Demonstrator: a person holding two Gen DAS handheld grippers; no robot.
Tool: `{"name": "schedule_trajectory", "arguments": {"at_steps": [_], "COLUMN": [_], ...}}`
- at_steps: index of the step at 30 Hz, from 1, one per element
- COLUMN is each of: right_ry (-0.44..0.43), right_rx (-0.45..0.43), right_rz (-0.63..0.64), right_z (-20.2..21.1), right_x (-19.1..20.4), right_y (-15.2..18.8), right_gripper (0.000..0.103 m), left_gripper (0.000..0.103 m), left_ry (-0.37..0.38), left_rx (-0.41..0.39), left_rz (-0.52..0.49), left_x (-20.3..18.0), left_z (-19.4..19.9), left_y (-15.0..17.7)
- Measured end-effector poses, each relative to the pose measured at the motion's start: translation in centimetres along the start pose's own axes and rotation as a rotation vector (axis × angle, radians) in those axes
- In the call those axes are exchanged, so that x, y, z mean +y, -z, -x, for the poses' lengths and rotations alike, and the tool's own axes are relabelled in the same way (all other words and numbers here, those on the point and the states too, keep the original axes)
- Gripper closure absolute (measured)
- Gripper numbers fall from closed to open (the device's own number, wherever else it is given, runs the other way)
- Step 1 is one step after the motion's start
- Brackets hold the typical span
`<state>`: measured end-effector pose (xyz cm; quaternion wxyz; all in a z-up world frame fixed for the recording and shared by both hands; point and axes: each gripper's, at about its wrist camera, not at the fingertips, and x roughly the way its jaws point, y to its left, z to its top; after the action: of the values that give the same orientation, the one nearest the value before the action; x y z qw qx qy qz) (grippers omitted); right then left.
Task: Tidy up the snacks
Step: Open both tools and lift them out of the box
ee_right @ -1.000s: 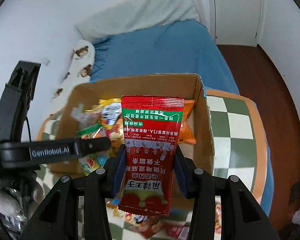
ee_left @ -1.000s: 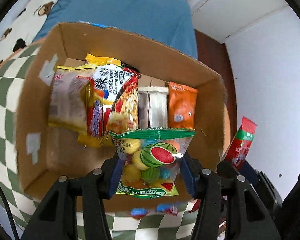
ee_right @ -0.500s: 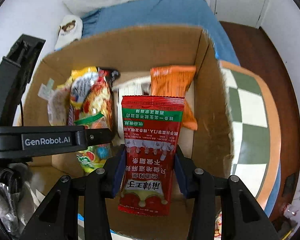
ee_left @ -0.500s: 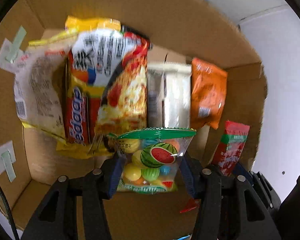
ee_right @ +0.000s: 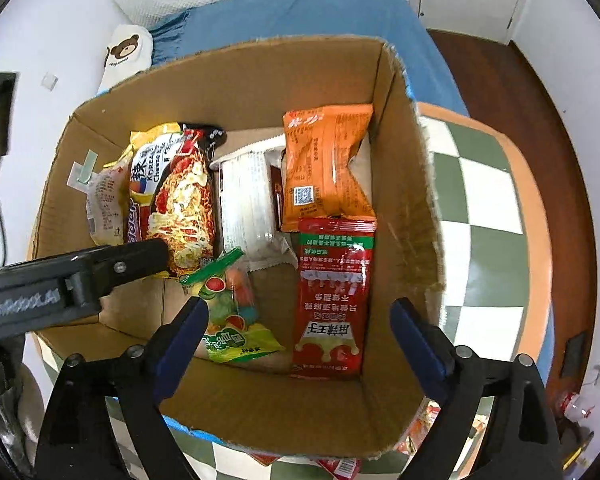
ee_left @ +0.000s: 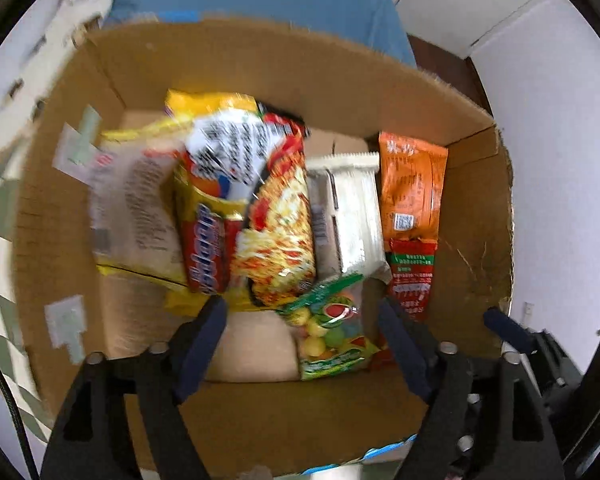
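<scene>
Both grippers are spread wide, nothing pinched: left gripper, right gripper. The fruit candy bag and red spicy strip packet are seen lying in the cardboard box, around 6 o'clock of the noodle packs.

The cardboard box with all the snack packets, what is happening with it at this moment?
A person is packing snacks into the open brown cardboard box with two handheld grippers. The left gripper and the right gripper are both open above the box and hold nothing. The clear fruit-candy bag with a green top and the long red snack packet lie on the box floor, in front of the noodle packet and the orange packet.
</scene>
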<state>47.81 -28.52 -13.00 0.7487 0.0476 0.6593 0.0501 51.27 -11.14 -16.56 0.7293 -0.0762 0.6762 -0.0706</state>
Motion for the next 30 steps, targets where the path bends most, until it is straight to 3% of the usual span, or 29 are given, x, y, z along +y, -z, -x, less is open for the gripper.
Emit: {"name": "schedule_trajectory", "arguments": {"at_steps": [1,3,9,14,30], "right_ry": [0.005,0.019,0.045,0.018,0.002], "right_rx": [-0.016,-0.044,-0.138,-0.195,-0.378], "right_rz": [0.001,0.004,-0.007,-0.011,0.025], "right_z": [0.5,1.4,4.6,7.3,14.7], "right_x": [0.1,0.2,0.2,0.3,1.4], "right_y": [0.2,0.5,2.0,3.6,9.9], "right_gripper": [0.007,0.007,0.004,0.004,0.004], "left_gripper": [0.012,0.008,0.008,0.008,0.008], "left_ry": [-0.015,-0.053,-0.097,-0.142,-0.205], "left_rx": [-0.023,-0.084,-0.227,-0.346,-0.523], "left_rz": [-0.011,-0.040,-0.046,-0.057,-0.078], "left_x": [0.1,0.2,1.5,1.6,0.6], "left_z": [0.6,2.0,5.7,8.2,14.2], "left_y": [0.3,1.3,3.5,5.5,13.4]}}
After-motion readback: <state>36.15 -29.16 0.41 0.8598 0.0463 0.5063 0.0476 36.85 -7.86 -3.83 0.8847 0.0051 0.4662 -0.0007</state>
